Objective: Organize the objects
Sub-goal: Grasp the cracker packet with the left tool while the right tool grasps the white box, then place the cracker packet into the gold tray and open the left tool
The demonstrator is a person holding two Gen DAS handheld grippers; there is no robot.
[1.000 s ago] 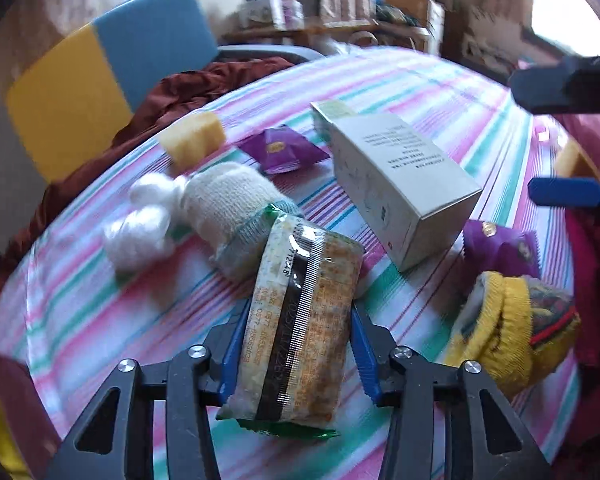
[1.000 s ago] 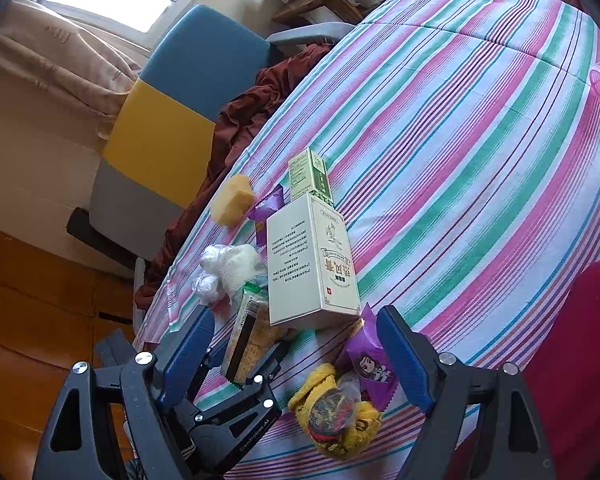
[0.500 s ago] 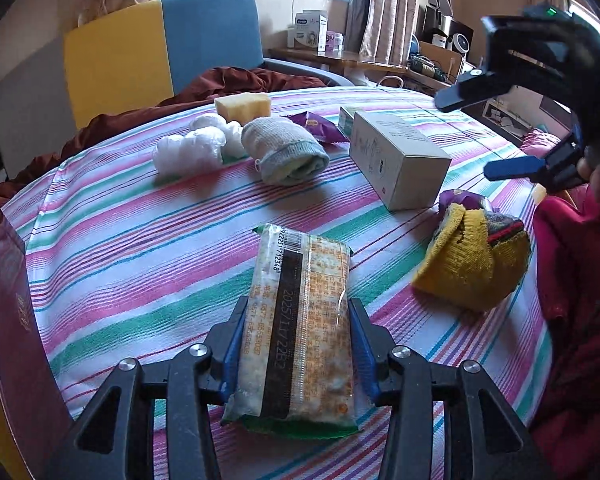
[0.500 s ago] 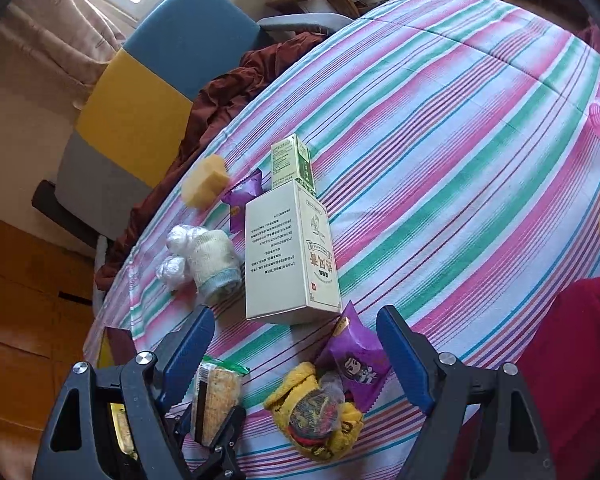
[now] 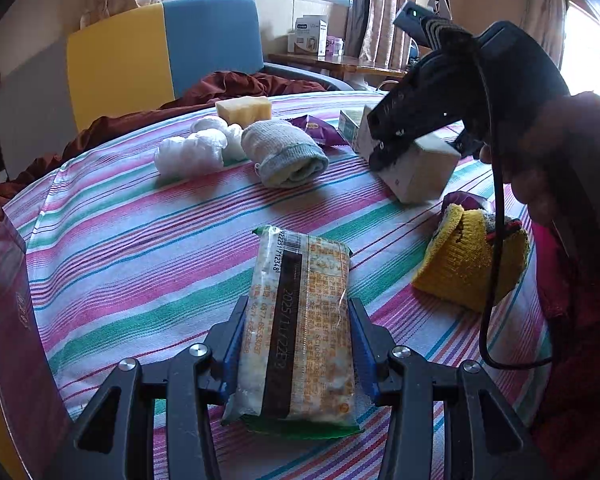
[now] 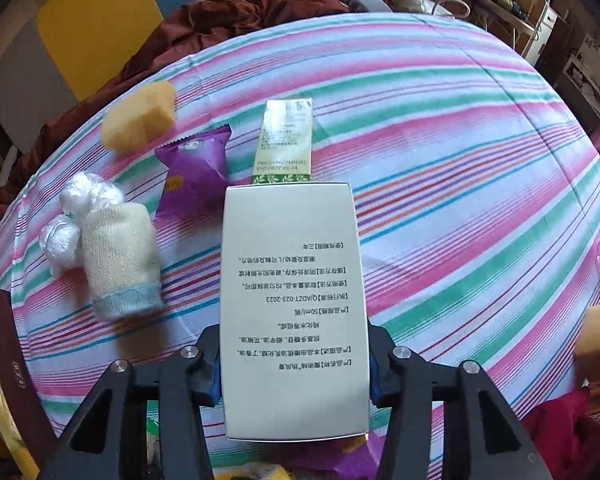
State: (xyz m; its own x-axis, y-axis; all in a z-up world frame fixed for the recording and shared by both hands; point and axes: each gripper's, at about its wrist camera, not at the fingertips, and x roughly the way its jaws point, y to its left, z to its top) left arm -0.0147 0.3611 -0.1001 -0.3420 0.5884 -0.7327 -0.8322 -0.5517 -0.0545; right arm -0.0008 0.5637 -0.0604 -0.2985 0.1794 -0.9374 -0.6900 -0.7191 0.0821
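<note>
A snack packet (image 5: 300,320) with an orange print and a black stripe sits between the blue pads of my left gripper (image 5: 298,308), which is shut on it just above the striped tablecloth (image 5: 140,248). In the right wrist view a white box (image 6: 292,300) with printed text lies lengthwise between the fingers of my right gripper (image 6: 294,344). Its jaws are closing, and the pads meet the box's two long sides. The left wrist view shows the same white box (image 5: 420,168) under that gripper's dark body, tipped up at one end.
Behind the white box lie a slim green box (image 6: 286,140), a purple packet (image 6: 198,168), a yellow sponge (image 6: 140,116), a rolled sock (image 6: 120,260) and white plastic balls (image 6: 76,216). A yellow knitted piece (image 5: 468,264) lies at right, a dark red box (image 5: 8,320) at left.
My right gripper swung down over the white box and its jaws came in from wide apart onto its sides. The left gripper drew back with the packet early on, then held still.
</note>
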